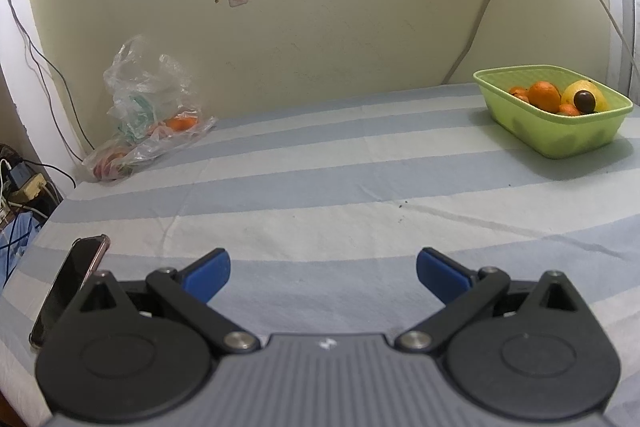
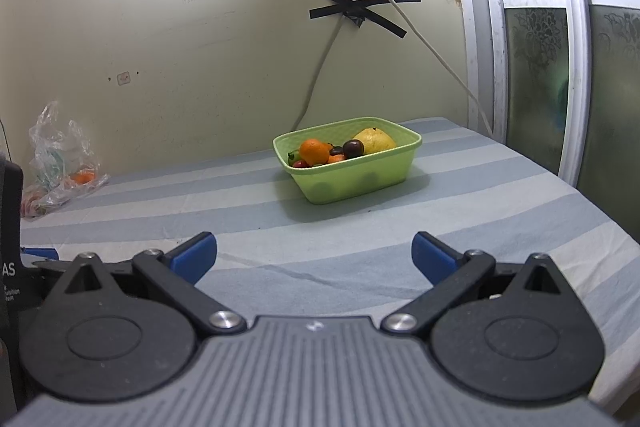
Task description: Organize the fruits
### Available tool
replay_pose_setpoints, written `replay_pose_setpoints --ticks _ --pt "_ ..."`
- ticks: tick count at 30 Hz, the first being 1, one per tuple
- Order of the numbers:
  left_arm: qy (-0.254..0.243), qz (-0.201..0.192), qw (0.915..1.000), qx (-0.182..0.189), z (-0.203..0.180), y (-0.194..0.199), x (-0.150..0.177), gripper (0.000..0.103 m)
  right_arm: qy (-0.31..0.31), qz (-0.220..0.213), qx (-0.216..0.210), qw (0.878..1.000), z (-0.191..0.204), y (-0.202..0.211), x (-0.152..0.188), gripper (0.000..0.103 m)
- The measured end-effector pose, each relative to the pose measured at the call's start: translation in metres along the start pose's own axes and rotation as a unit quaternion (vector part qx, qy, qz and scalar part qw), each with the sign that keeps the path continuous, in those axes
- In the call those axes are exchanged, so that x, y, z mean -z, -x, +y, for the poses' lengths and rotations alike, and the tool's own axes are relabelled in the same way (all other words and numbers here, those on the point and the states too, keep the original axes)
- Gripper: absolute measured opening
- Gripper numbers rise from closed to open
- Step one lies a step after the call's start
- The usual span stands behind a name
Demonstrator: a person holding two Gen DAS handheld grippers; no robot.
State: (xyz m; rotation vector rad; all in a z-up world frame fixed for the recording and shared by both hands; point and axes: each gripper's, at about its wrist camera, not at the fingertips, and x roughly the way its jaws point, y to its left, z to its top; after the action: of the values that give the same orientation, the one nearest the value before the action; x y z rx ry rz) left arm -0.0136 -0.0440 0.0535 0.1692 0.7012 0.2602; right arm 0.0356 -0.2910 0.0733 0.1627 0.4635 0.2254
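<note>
both grippers hover low over the near edge of the striped sheet (image 1: 320, 195), nothing in either. left gripper (image 1: 323, 269) jaws spread wide apart, empty. right gripper (image 2: 314, 254) same, blue pads wide apart, empty.

green basket (image 2: 360, 183) sits toward the far right corner of the surface, near the wall, already holding an orange (image 2: 314, 151), a big yellow fruit (image 2: 376, 141), a dark round fruit (image 2: 353, 148) and some smaller pieces i can't identify. plastic bag (image 1: 148, 115) slumps at the far left corner against the wall, with at least one orange fruit (image 1: 181, 123) showing through it and something reddish lower down, hard to tell what. phone (image 1: 66, 291) lies at the near left edge just beside the left gripper.

judgement: the step in hand is probably fetching the remaining fruit out of the bag, left gripper closest. to do it well: go in along the bag's open mouth, not through the film; close on the fruit's widest part, not on loose plastic, or the whole bag drags along. right gripper could pin the bag. squeeze gently since ripe fruit bruises. carry across and lower it into a free spot in the basket rather than dropping it on the pile. steer clear of the phone when setting off.
</note>
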Motion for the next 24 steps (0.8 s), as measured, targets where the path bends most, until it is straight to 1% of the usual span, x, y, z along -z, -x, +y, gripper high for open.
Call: replay_pose_setpoints --ticks 4,16,24 --pt "-0.003 -0.001 1.0 0.001 0.0 -0.0003 0.0 0.103 -0.001 0.0 -0.001 1.0 -0.0006 -0.0003 0.0003 0.103" --pt "0.005 0.009 0.9998 0.019 0.0001 0.002 -0.0001 0.103 -0.005 -0.003 -0.001 1.0 -0.0005 0.0002 0.0018 0.103" --pt "0.001 -0.001 0.9999 0.013 -0.0007 0.0044 0.0002 0.103 -0.006 -0.003 -0.002 1.0 -0.0017 0.0002 0.0028 0.103"
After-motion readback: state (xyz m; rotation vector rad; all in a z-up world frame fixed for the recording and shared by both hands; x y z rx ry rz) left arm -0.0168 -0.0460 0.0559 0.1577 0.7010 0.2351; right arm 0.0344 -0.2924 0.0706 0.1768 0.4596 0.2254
